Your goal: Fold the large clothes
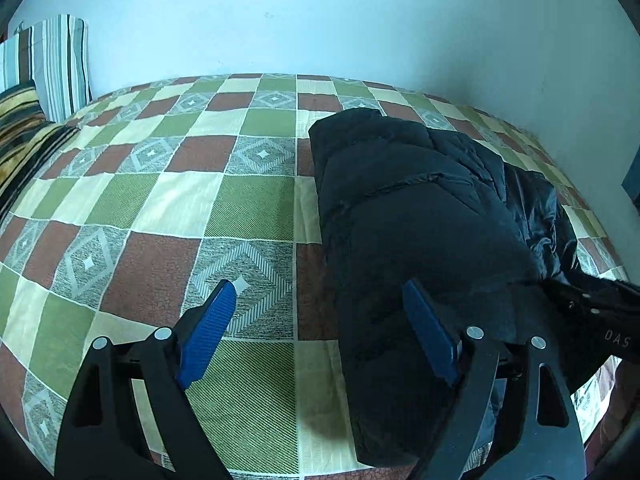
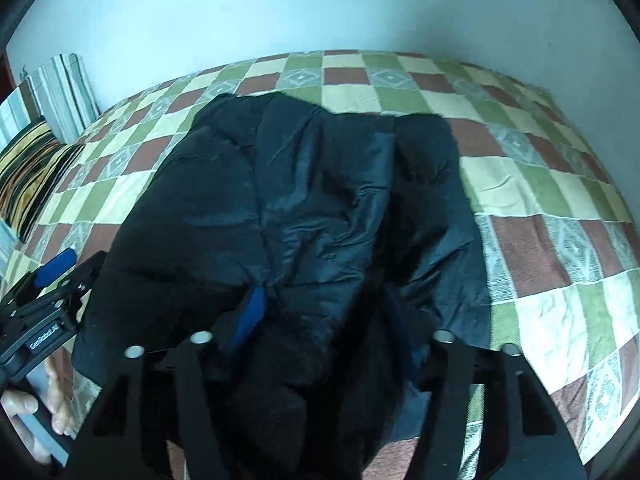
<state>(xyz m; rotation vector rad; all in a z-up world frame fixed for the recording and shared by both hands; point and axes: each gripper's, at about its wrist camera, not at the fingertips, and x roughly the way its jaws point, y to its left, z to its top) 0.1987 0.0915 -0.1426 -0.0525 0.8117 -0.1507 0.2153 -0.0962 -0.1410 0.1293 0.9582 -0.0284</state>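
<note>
The left gripper (image 1: 316, 304) gapes wide over the left edge of the black puffer jacket (image 1: 416, 216), gripping nothing. The right gripper (image 2: 320, 308) is half-open with quilted, glossy jacket (image 2: 304, 208) fabric bunched between its blue textured pads (image 2: 250, 316); whether they press it I cannot tell. The jacket lies on the checked bedspread (image 1: 168, 200), toward three o'clock.
</note>
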